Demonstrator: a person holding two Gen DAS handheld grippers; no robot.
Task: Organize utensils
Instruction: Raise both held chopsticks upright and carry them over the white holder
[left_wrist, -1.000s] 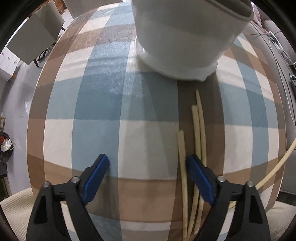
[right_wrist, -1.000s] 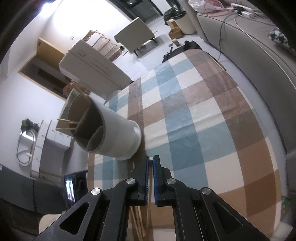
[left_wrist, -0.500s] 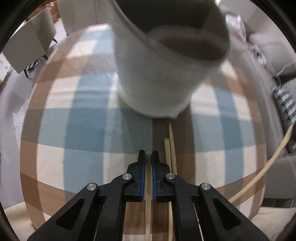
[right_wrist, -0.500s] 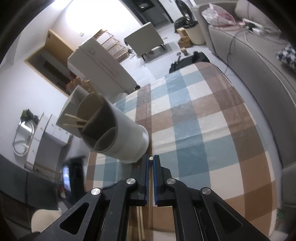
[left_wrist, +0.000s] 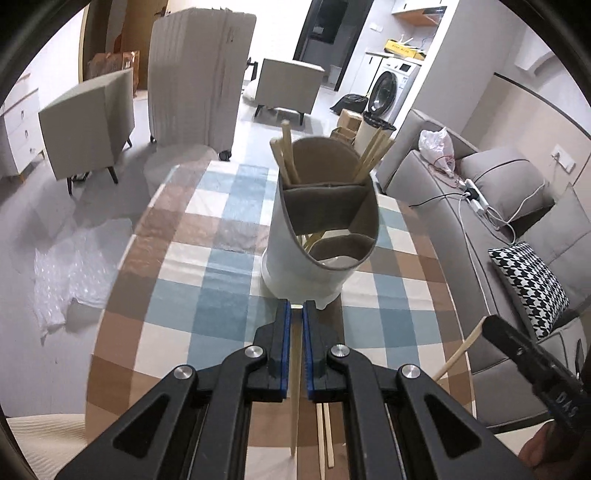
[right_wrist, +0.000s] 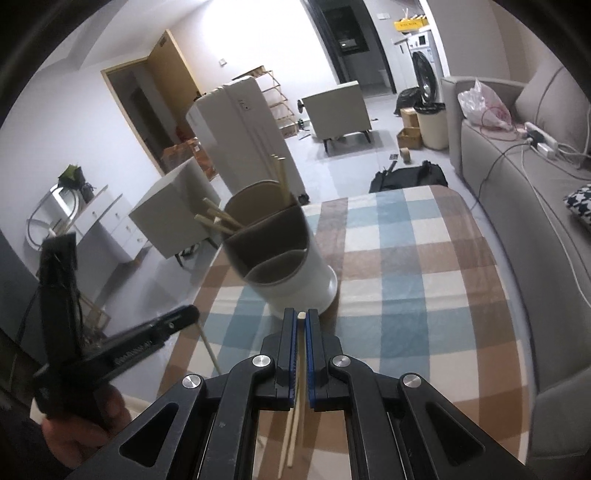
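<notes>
White divided utensil holder (left_wrist: 317, 258) upright on the checked table (left_wrist: 207, 295), chopsticks (left_wrist: 286, 153) leaning in its rear compartment. Left claw (left_wrist: 296, 325), at the holder's 6 o'clock, clenched on one chopstick (left_wrist: 294, 387); two loose chopsticks (left_wrist: 327, 432) lie on the cloth beneath. Right claw (right_wrist: 301, 332) likewise clenched on another chopstick (right_wrist: 300, 384), holder at its 12 o'clock.

Both wrist views angled down over checked table (left_wrist: 229, 295), close; share white holder (left_wrist: 295, 266) (right_wrist: 295, 280).
</notes>
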